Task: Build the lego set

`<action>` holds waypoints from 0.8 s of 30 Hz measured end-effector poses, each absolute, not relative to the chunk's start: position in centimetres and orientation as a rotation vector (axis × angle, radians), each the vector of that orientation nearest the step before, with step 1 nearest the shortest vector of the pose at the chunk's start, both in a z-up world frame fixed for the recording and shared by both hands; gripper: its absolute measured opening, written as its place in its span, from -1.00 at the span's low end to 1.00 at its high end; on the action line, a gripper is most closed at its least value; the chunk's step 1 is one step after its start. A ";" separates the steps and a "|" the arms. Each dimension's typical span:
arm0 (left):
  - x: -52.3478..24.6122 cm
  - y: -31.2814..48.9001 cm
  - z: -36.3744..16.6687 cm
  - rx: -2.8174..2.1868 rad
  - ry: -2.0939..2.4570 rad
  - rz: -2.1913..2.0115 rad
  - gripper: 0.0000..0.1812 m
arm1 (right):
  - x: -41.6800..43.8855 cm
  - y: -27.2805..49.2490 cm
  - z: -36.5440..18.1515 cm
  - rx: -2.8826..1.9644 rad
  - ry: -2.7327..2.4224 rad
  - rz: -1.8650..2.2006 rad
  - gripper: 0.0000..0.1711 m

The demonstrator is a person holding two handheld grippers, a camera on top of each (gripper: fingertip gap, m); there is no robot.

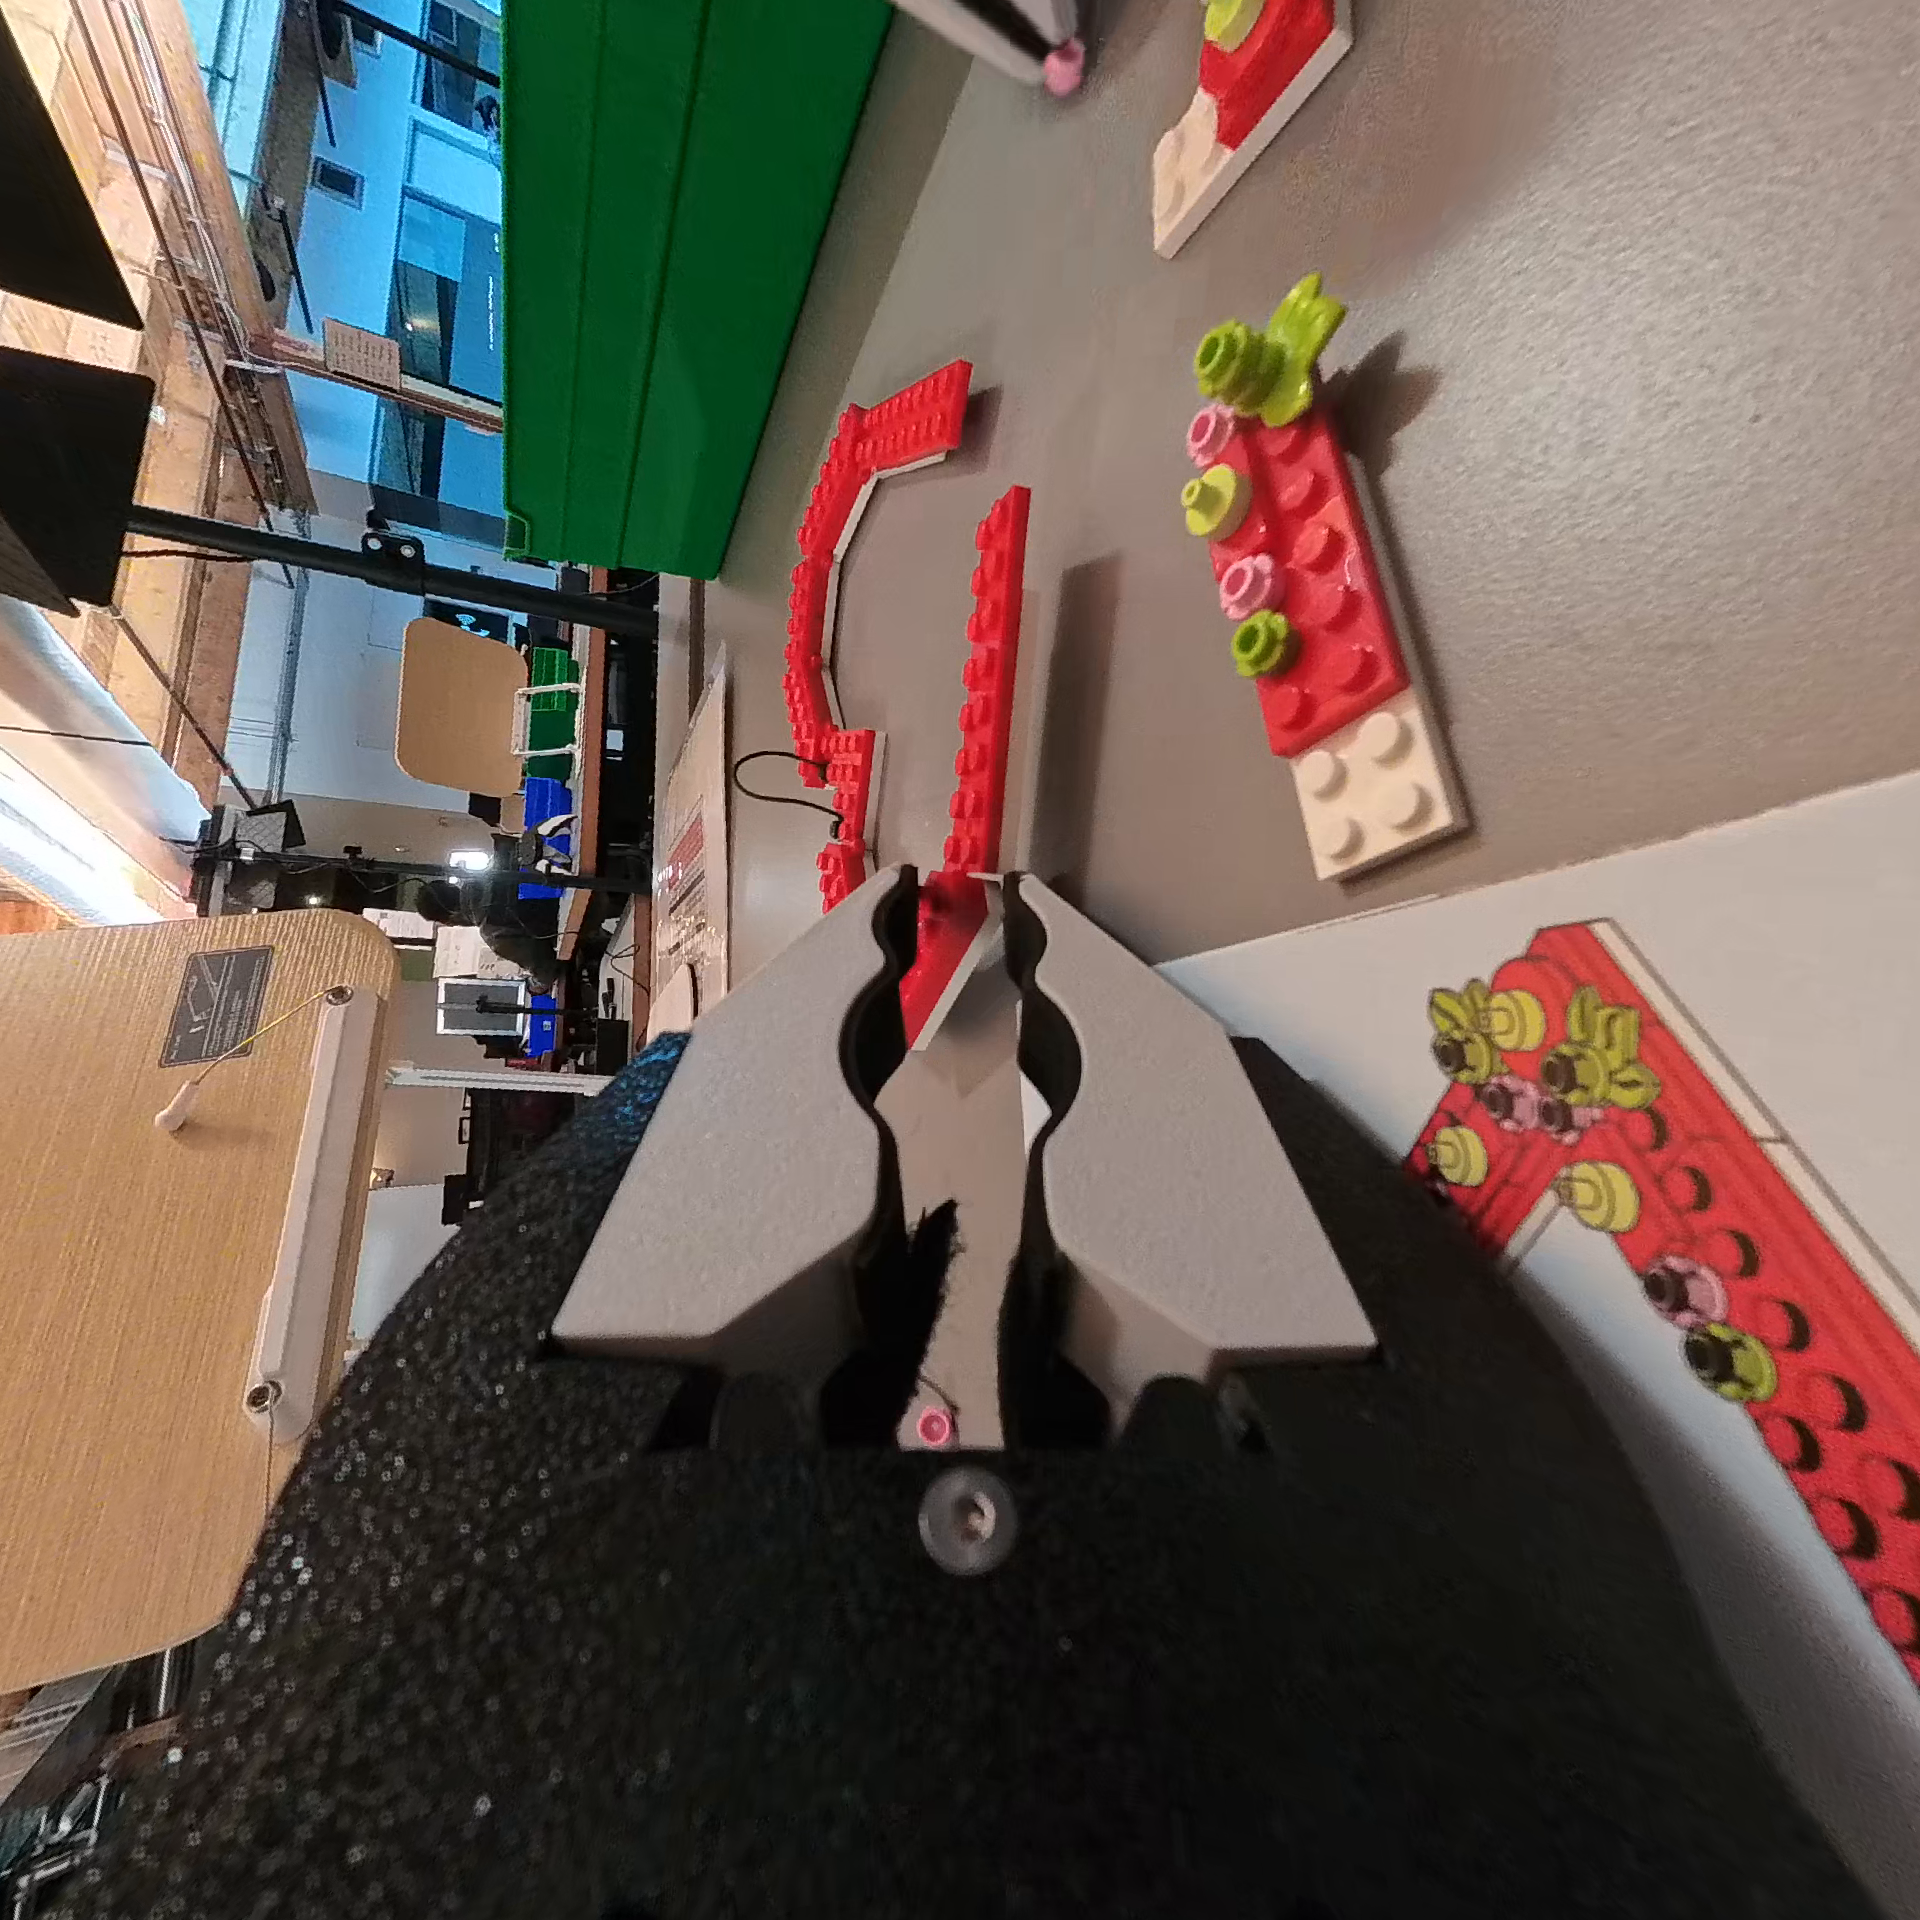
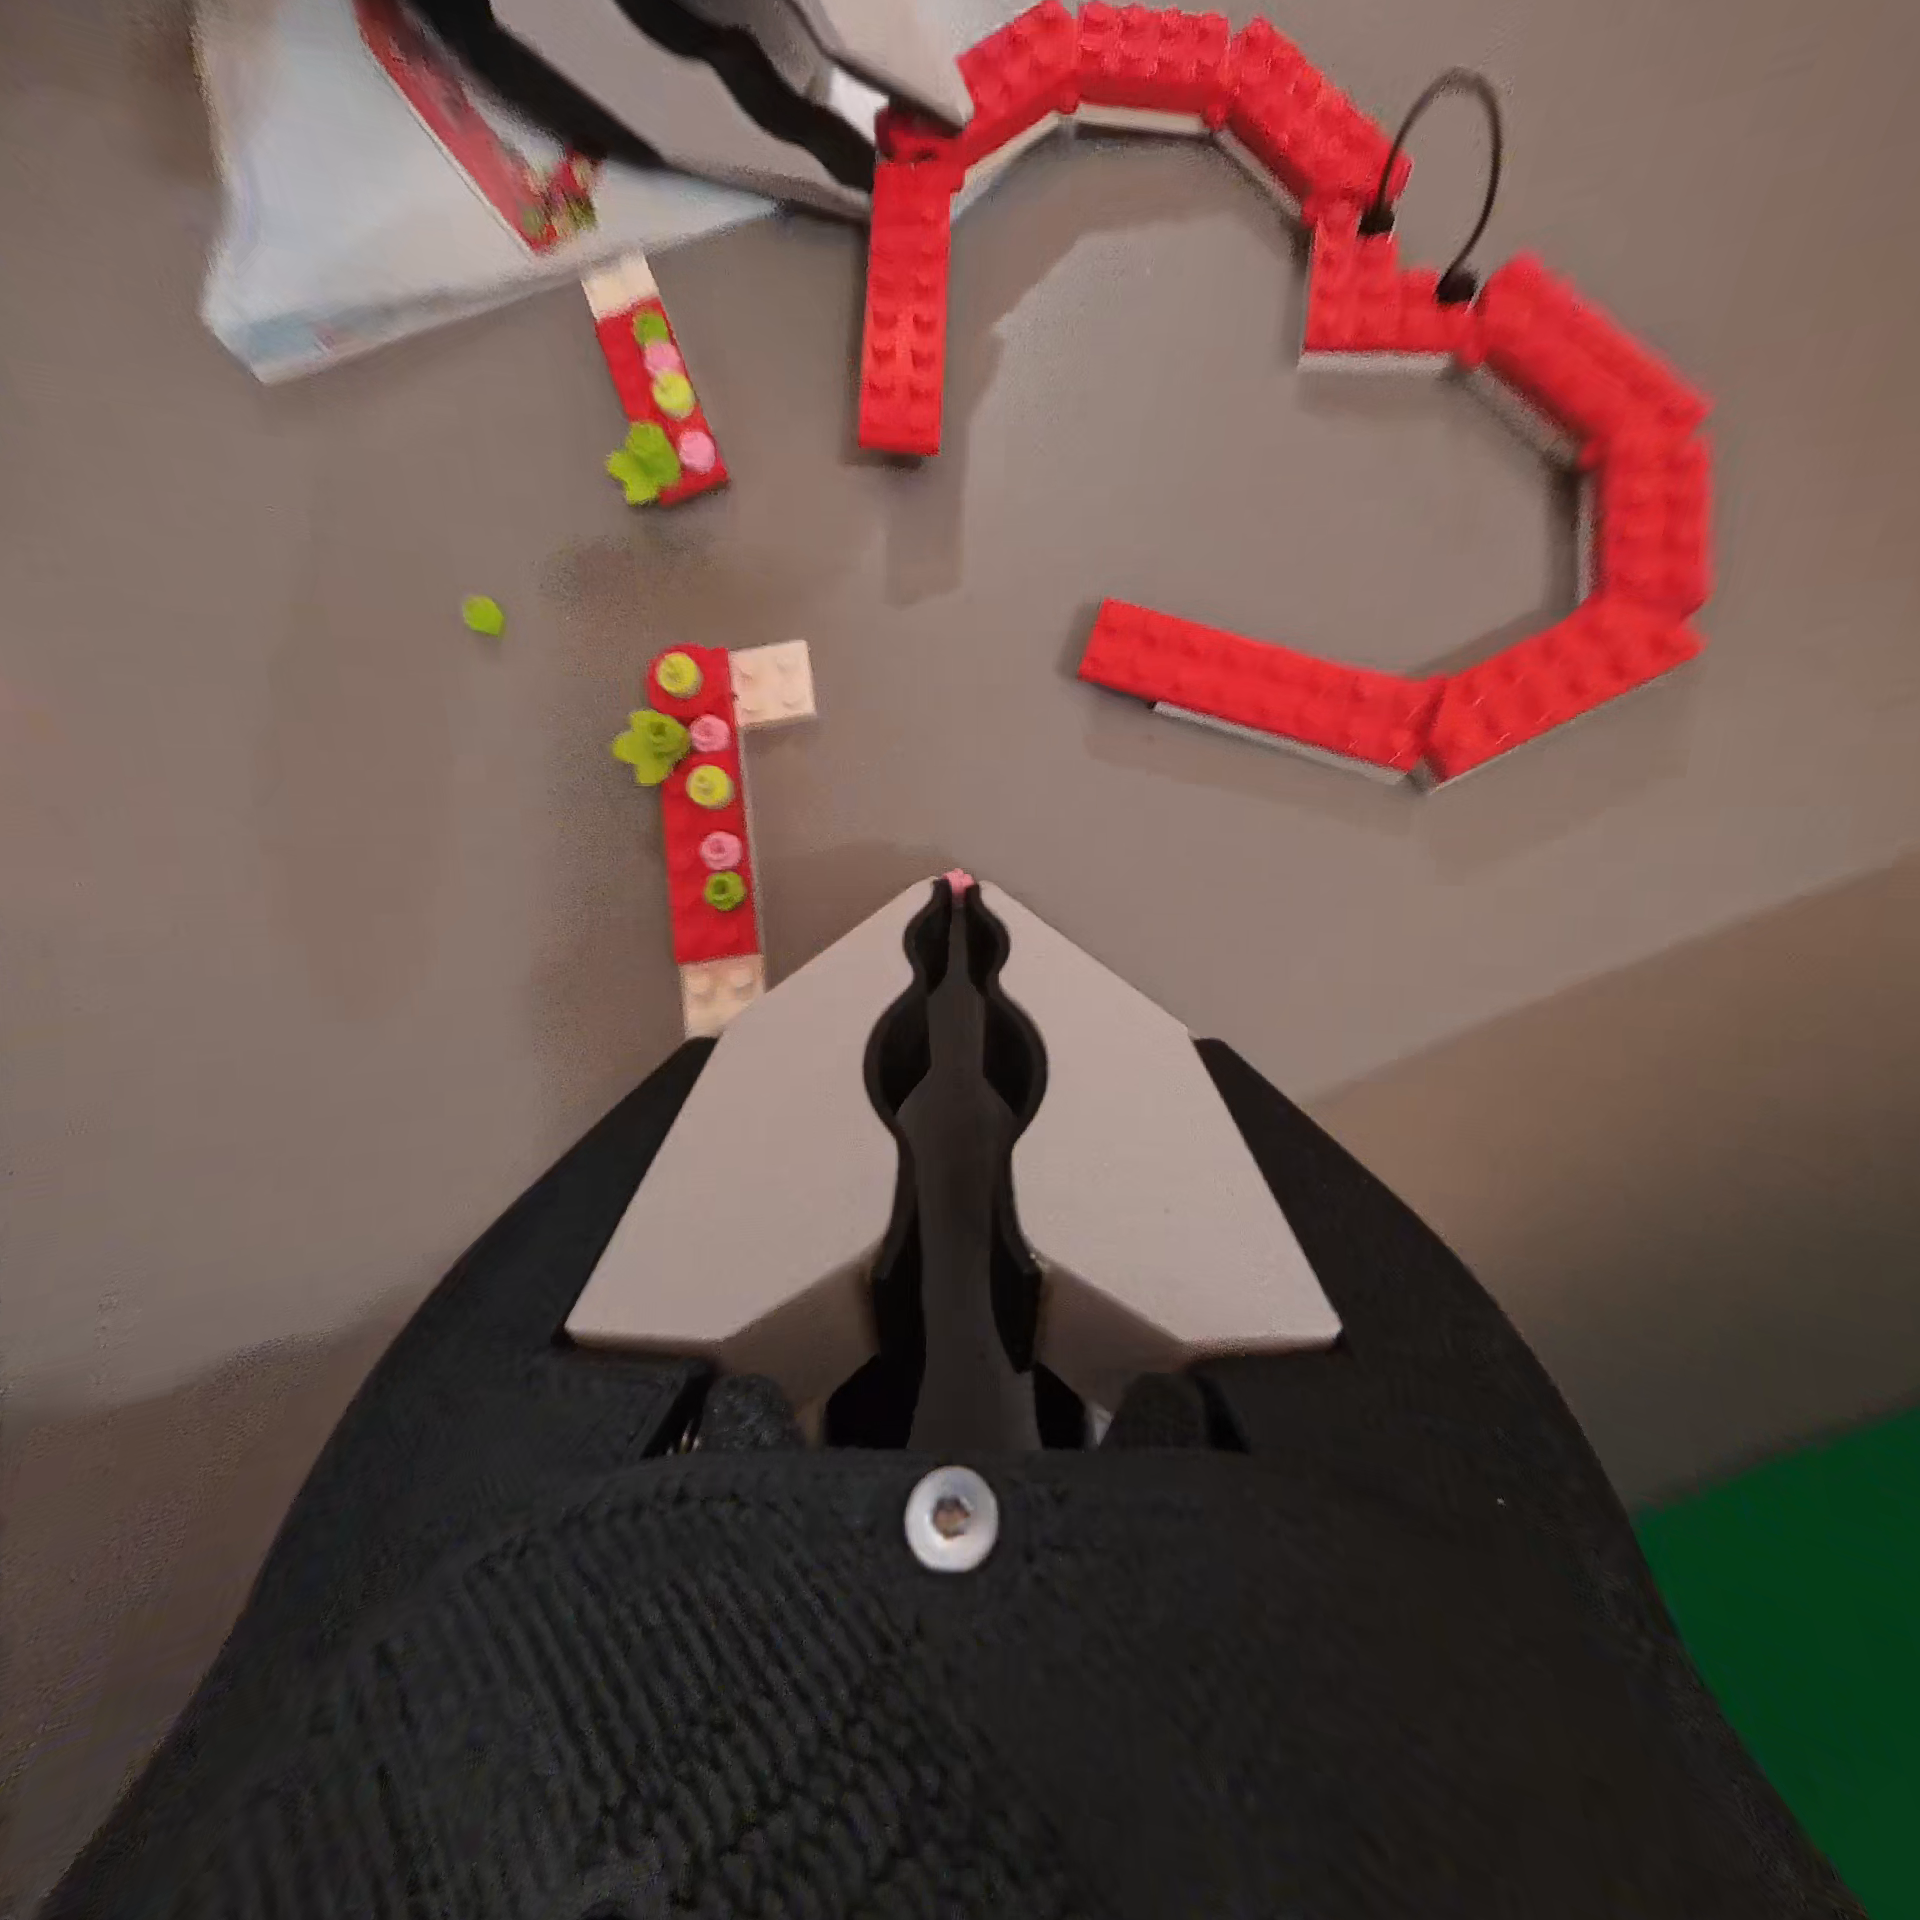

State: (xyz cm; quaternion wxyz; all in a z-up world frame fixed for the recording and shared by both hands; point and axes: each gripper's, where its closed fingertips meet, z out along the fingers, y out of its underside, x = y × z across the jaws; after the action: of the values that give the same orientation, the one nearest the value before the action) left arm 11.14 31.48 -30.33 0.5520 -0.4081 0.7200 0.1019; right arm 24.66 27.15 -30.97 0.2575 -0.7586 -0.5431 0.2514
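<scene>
Pink is the nearest colour: the right gripper has its jaws pinched almost together on a tiny pink stud piece, held at the very tips. Such a piece is feather-light, hard and slick, so I judge it easy to flick away; a hold on its round edge, kept square to the studs below, looks safest.

Just beside that gripper on the grey worktop lies a red strip with white ends, already carrying pink and lime round pieces and a lime leaf. A loose lime bit sits apart to its left. Farther off lies a second decorated strip, and beyond it the corner of the instruction booklet.

The left gripper is closed on one end of a long red plate, gripping it across its thin edges. The rest of the plate runs away from the jaws, low over the worktop. It is rigid plastic and light, but long, so a hold at one end will give leverage that could twist it loose; a hold nearer the middle would be steadier.

Beyond it curves the red arc of joined plates, with a thin black loop fixed at its dip. That chain probably flexes at its joints and should be pressed on, not lifted.
</scene>
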 end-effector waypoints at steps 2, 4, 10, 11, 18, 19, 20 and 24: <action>11.1 31.5 -30.3 -0.965 1.703 0.241 -0.85 | 24.9 28.0 -31.0 -1.916 -1.603 0.407 -0.99; 11.1 31.5 -30.3 -0.965 1.703 0.241 -0.85 | 25.0 28.4 -31.0 -1.775 -1.734 0.161 -0.99; 11.2 31.5 -30.4 -0.965 1.703 0.241 -0.85 | 24.7 28.6 -31.1 -1.447 -1.957 -0.251 -0.99; 11.2 31.5 -30.4 -0.965 1.703 0.242 -0.85 | 24.7 28.5 -31.1 -1.417 -1.980 -0.282 -0.99; 11.2 31.5 -30.4 -0.964 1.703 0.243 -0.85 | 25.3 28.3 -31.3 -1.373 -2.087 -0.338 -0.96; 11.2 31.5 -30.4 -0.964 1.703 0.243 -0.85 | 25.4 28.3 -31.3 -1.376 -2.096 -0.340 -0.96; 11.2 31.5 -30.4 -0.964 1.703 0.244 -0.85 | 25.4 28.2 -31.3 -1.380 -2.106 -0.336 -0.96; 11.2 31.5 -30.4 -0.964 1.703 0.244 -0.85 | 25.4 27.9 -31.2 -1.386 -2.143 -0.328 -0.92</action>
State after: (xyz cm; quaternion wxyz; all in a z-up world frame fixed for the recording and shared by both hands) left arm 11.25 31.48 -30.44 0.5518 -0.4077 0.7202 0.1030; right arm 25.37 27.94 -31.23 0.2807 -0.5170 -0.7994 -0.1224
